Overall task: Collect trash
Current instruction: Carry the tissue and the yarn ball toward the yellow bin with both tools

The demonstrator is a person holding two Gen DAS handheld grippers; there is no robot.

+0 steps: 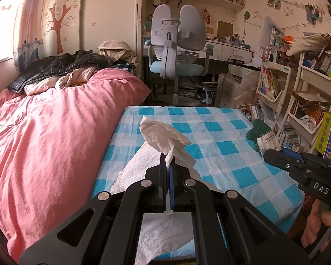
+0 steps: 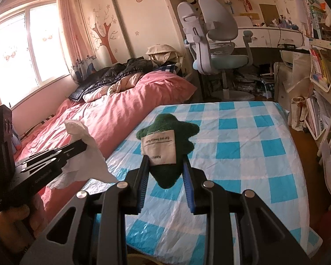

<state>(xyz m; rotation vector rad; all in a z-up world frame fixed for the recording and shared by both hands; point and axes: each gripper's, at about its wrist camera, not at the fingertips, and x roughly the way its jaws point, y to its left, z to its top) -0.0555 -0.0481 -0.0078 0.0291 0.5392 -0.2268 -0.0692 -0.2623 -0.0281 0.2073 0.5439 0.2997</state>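
My left gripper (image 1: 169,161) had its jaws clamped on only a thin corner of the crumpled white tissue (image 1: 163,135), which I feared might slip free. My right gripper's (image 2: 165,170) jaws pinched the fuzzy green plush with its cloth label (image 2: 165,132) low down, so I judged it could tip out.

Readable text: little, and most of it partial.

White letters "DAS" stand on the black body of the right gripper (image 1: 273,153), at the right edge of the left wrist view. The cloth label (image 2: 158,149) sewn on the green plush toy (image 2: 167,132) carries upside-down print; only "Name" can be made out there, and the cursive line above it is too small to read.
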